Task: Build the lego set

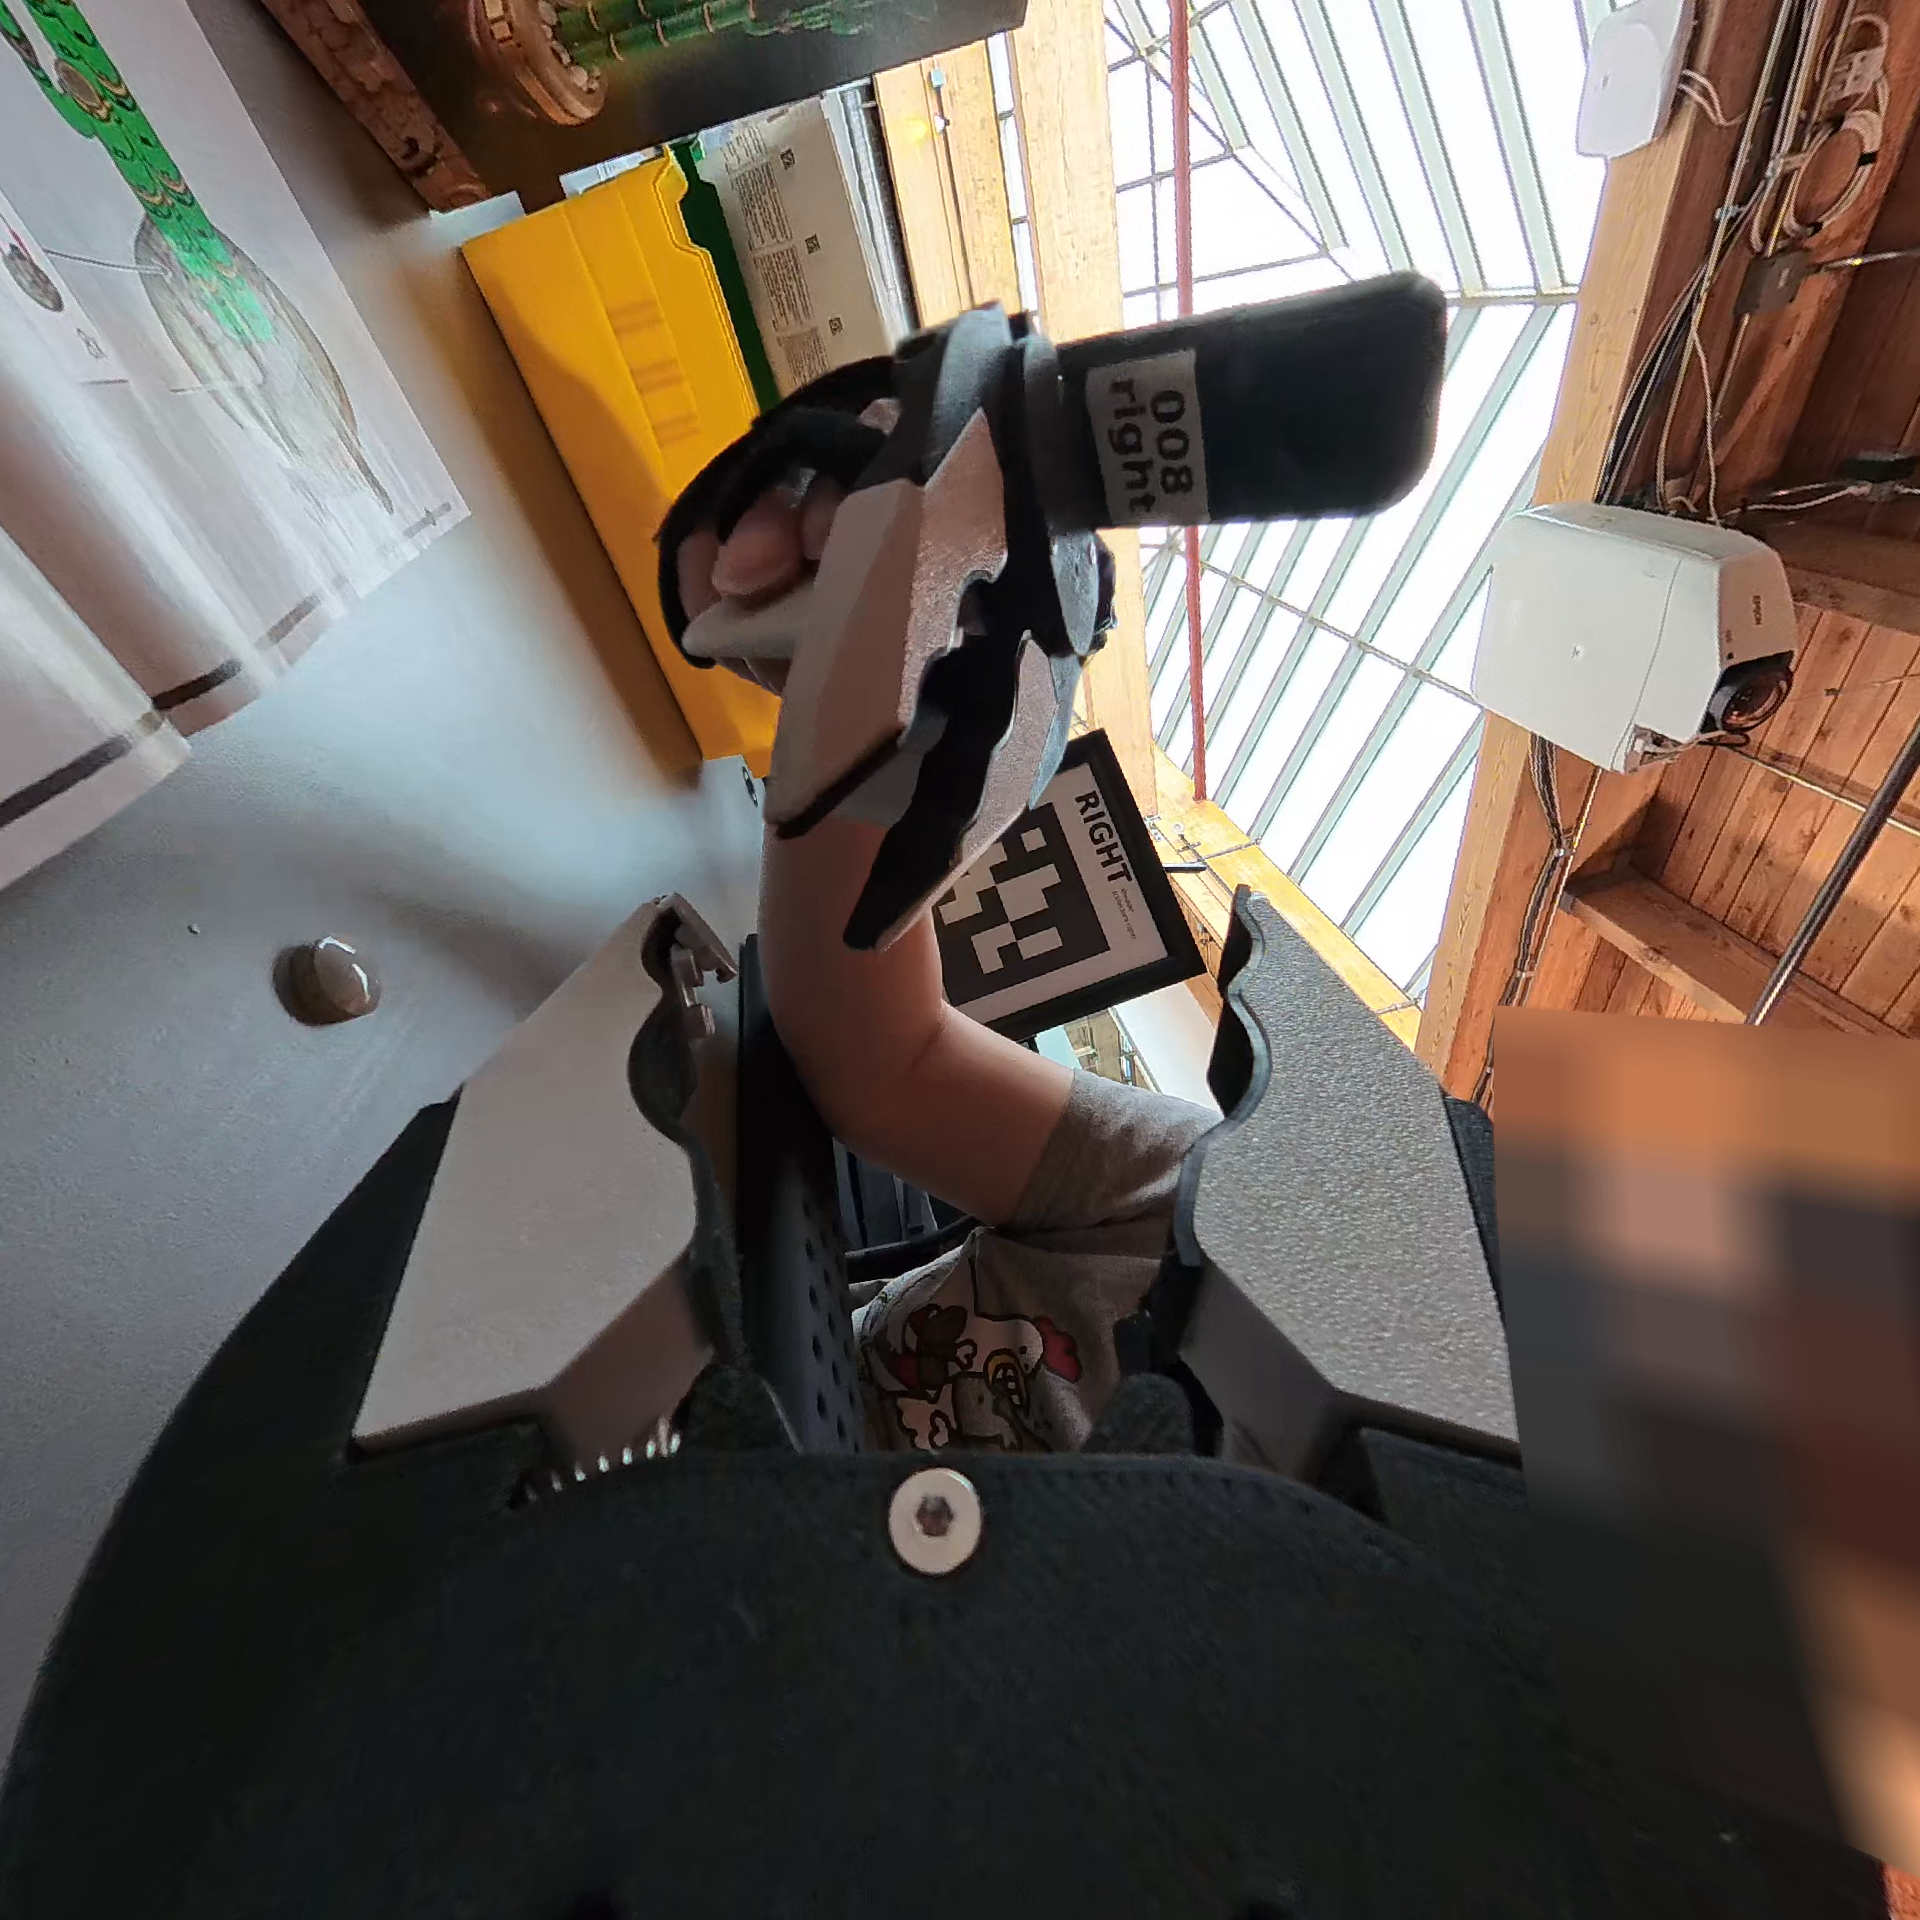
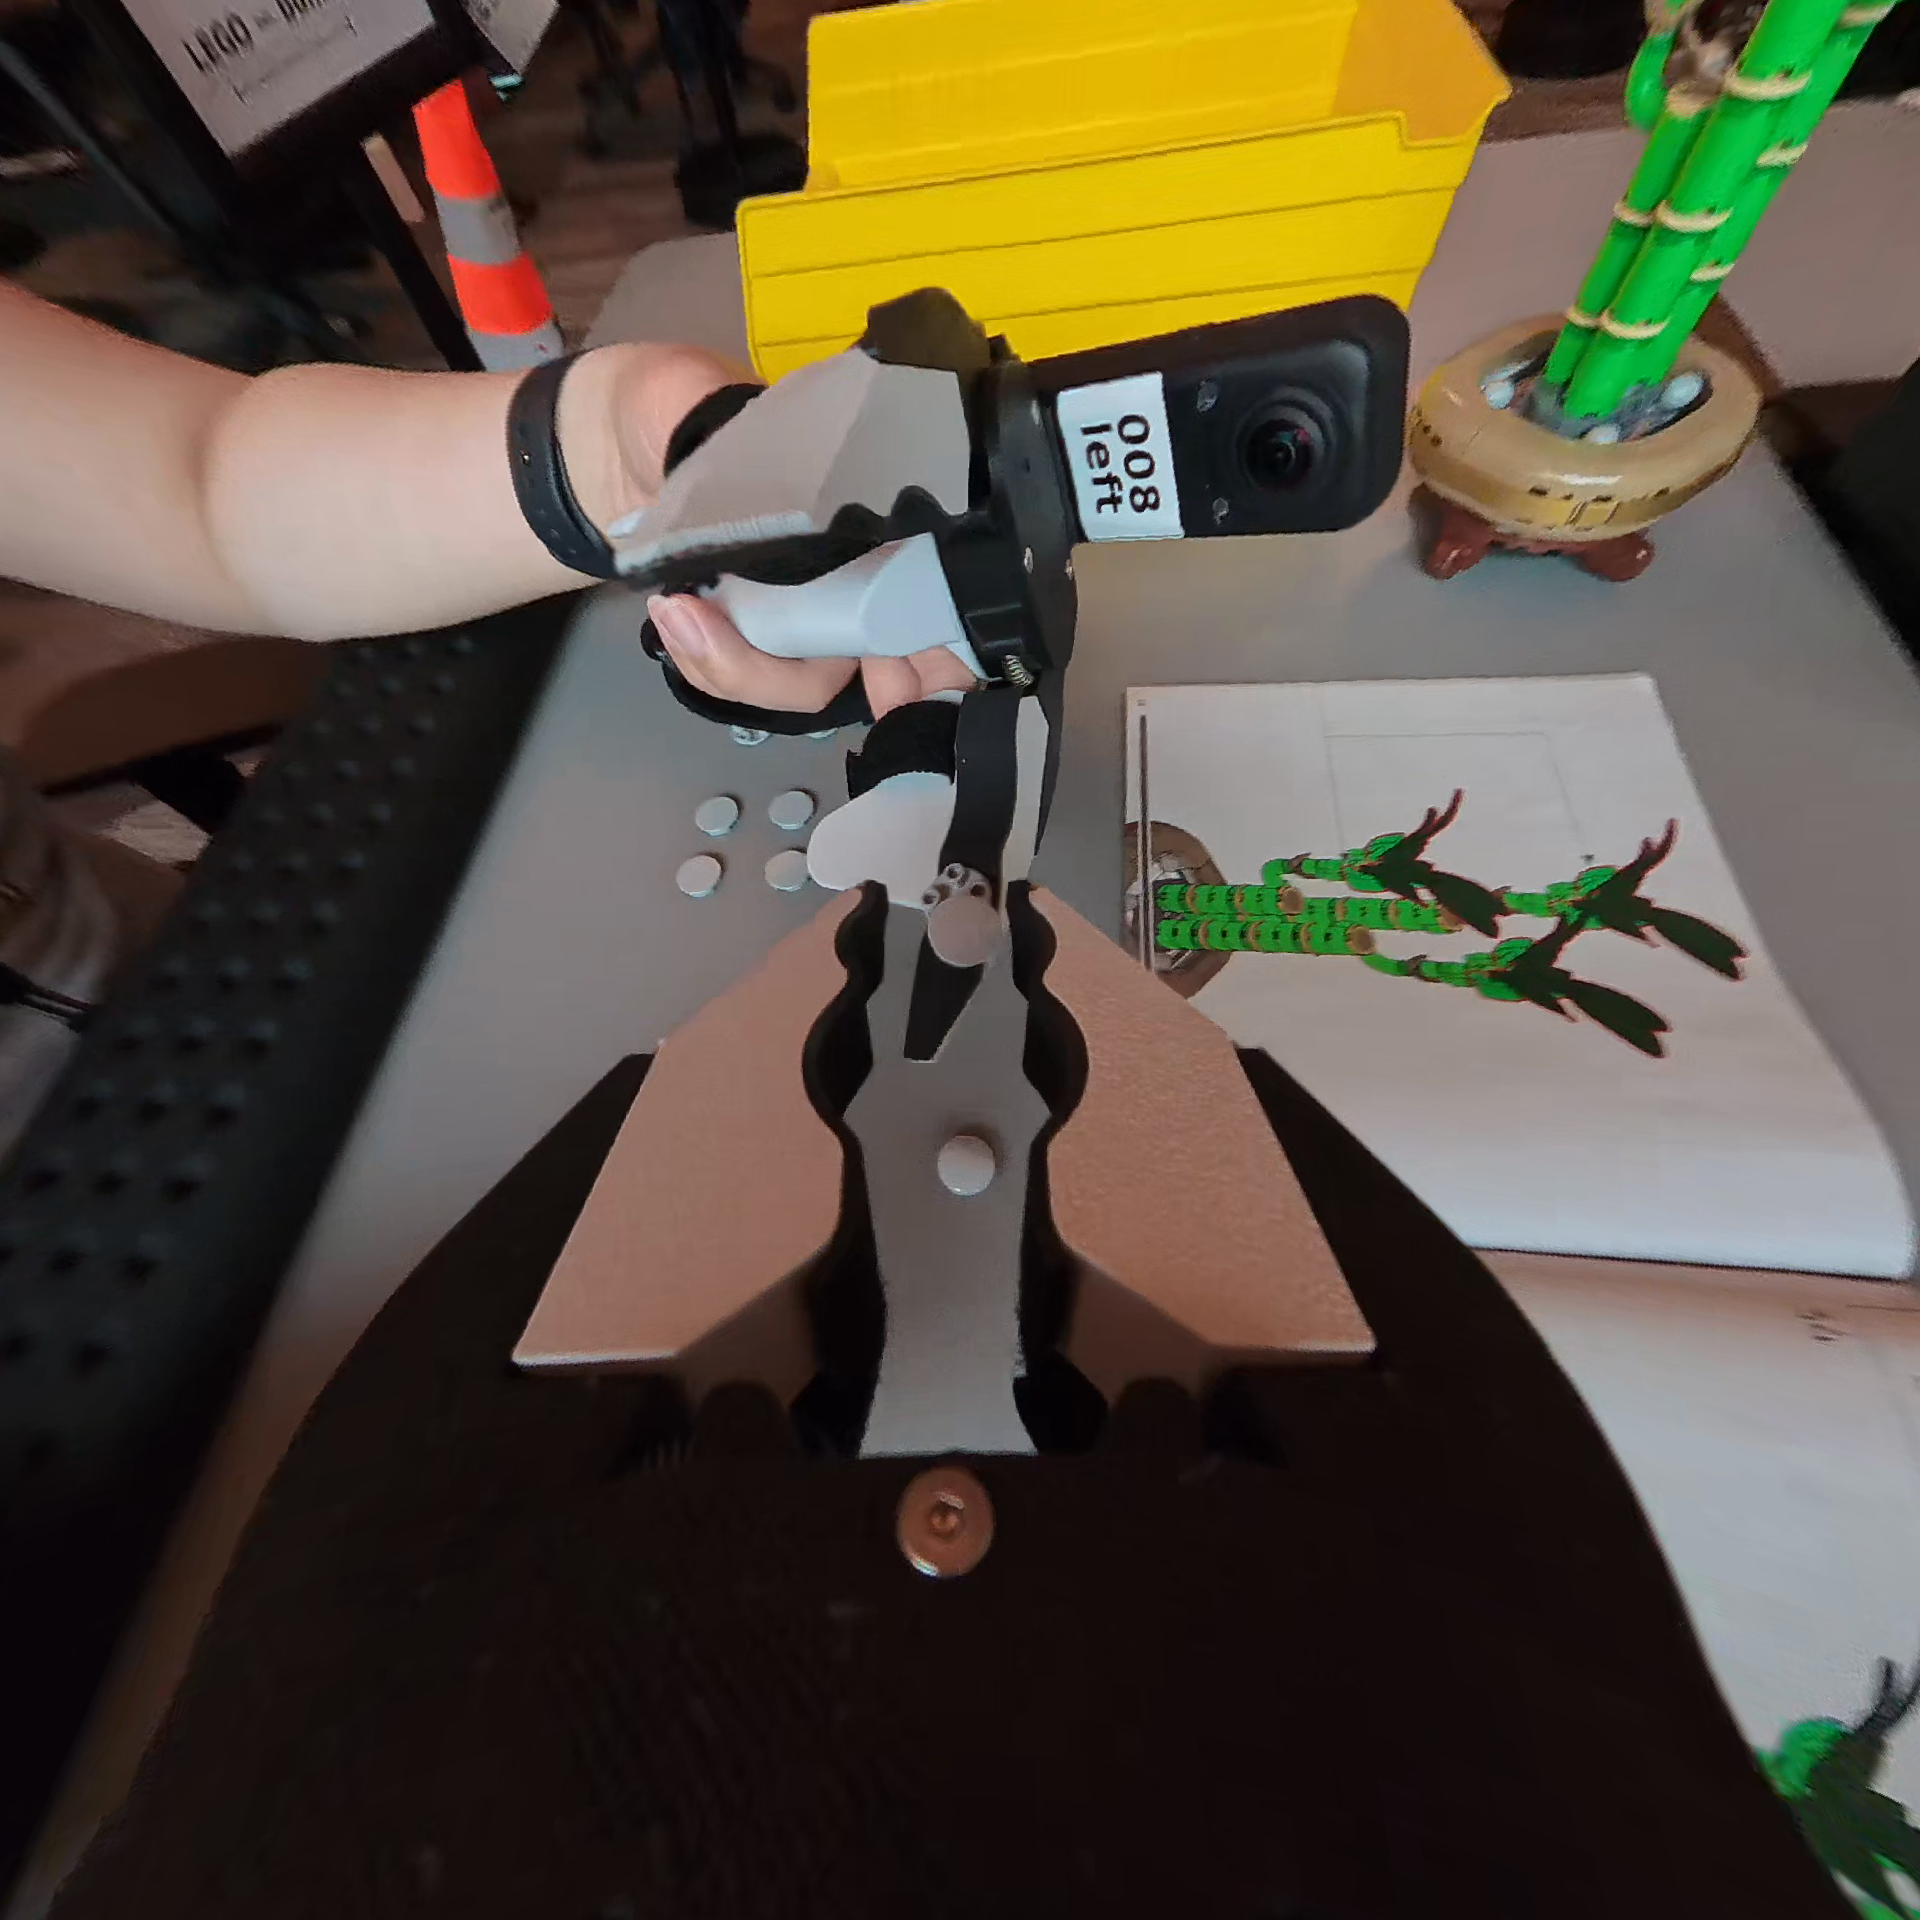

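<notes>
Looked down, in the right wrist view, on a grey surface (image 2: 1299, 623) filling most of the frame. Met a black perforated seat (image 2: 208, 987) along its left edge. Found a yellow bin (image 2: 1091, 239) at upper centre, lying on its side. Found an open instruction booklet (image 2: 1455, 1091) at right of centre, flat on the surface, printed with green stalks.

Held the right gripper (image 2: 942, 904) at lower centre, jaws a little apart and empty, with bare surface showing through the gap. Held the left gripper (image 1: 961, 914) with jaws wide apart in its own view, framing a bare forearm and a black-and-white marker card (image 1: 1070, 883). In the right wrist view, showed that same left gripper at mid-frame, gripped by the left hand (image 2: 748, 665), fingers pointing down just above the other gripper's tips.

Placed the built lego bamboo model (image 2: 1590, 416) at upper right, upright in its tan pot, well apart from both grippers. Caught an orange cone (image 2: 478, 229) at upper left, beyond the surface.

Counted four round grey discs (image 2: 717, 816) in a square at left of centre, and a single disc (image 2: 966, 1164) between the right gripper's fingers, flat on the surface. Noted a small grey lego piece (image 2: 961, 883) at the tip of one left finger; cannot tell whether gripped or merely resting there.
</notes>
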The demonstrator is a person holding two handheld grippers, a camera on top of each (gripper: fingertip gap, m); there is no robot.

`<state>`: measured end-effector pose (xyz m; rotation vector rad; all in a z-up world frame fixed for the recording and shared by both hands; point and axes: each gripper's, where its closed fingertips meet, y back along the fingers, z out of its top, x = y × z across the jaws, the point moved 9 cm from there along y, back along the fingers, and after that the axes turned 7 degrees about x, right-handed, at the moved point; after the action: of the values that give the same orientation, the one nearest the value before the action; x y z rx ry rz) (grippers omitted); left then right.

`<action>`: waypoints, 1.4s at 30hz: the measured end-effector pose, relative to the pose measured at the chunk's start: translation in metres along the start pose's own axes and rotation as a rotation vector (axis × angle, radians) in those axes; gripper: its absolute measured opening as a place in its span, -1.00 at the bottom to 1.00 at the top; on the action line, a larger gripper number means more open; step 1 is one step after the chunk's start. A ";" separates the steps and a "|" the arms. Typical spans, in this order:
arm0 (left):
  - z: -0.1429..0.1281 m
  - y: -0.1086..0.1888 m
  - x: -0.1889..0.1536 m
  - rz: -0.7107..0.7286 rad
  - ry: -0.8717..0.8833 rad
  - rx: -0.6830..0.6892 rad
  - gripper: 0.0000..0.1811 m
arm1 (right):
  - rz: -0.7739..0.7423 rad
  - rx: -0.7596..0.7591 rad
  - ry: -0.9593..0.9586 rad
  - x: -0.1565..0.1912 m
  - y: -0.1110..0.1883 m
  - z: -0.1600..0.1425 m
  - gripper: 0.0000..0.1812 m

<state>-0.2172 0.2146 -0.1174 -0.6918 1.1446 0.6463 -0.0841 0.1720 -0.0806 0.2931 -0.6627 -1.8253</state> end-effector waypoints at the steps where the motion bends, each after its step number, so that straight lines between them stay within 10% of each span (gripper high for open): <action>1: 0.000 0.000 0.000 0.001 0.000 -0.001 0.11 | 0.011 0.007 -0.022 -0.002 -0.002 -0.002 -0.75; 22: 0.000 0.001 0.000 0.010 0.002 -0.005 0.10 | 0.006 0.062 -0.038 -0.005 -0.015 -0.006 -0.85; 42: -0.019 -0.016 0.005 -0.023 0.115 0.207 0.09 | -0.037 0.307 0.378 0.038 -0.019 0.005 -0.84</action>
<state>-0.2148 0.1906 -0.1251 -0.5702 1.2878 0.4655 -0.1153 0.1426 -0.0833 0.8367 -0.6683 -1.6378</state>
